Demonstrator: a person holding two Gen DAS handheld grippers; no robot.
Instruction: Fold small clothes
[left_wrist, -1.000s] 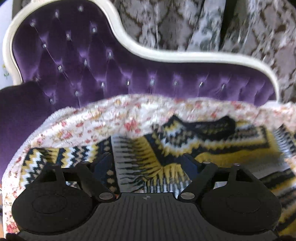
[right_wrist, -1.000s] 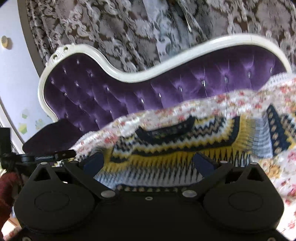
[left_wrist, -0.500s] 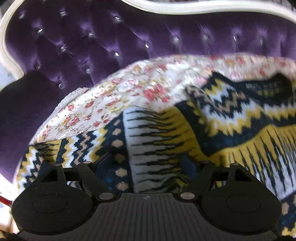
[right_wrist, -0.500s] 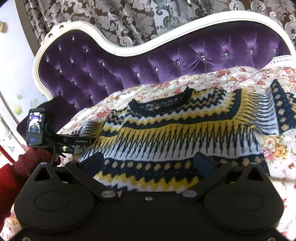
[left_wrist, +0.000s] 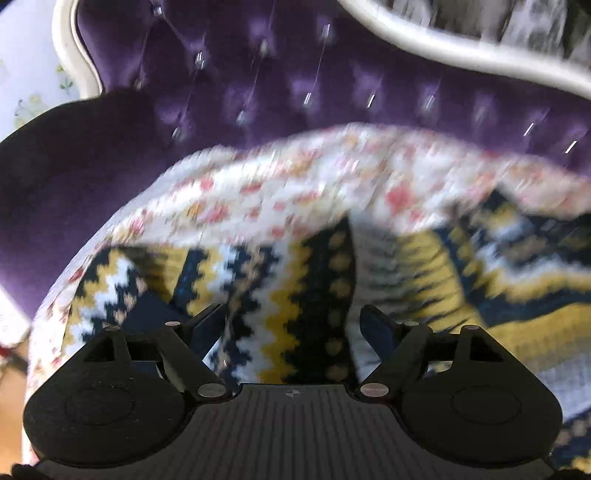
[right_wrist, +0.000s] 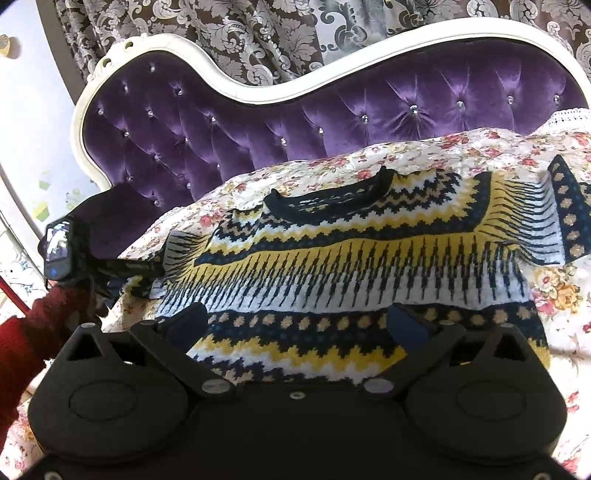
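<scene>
A small knitted sweater (right_wrist: 351, 266) with yellow, navy and white zigzag bands lies flat on a floral cloth (right_wrist: 332, 166), collar toward the sofa back, sleeves spread to both sides. My right gripper (right_wrist: 299, 325) is open above the sweater's bottom hem. My left gripper (left_wrist: 295, 325) is open over the left sleeve (left_wrist: 288, 295); this view is motion blurred. The left gripper also shows in the right wrist view (right_wrist: 147, 267) at the left sleeve's shoulder end, held by a hand in a red sleeve.
A purple tufted sofa back (right_wrist: 295, 110) with a white frame rises behind the cloth. A dark purple armrest (left_wrist: 66, 177) stands at the left. Patterned curtains (right_wrist: 258, 37) hang behind the sofa.
My left gripper has moved left along the sweater onto its left sleeve. My right gripper has come down toward the bottom hem, so the sweater fills more of its view.
</scene>
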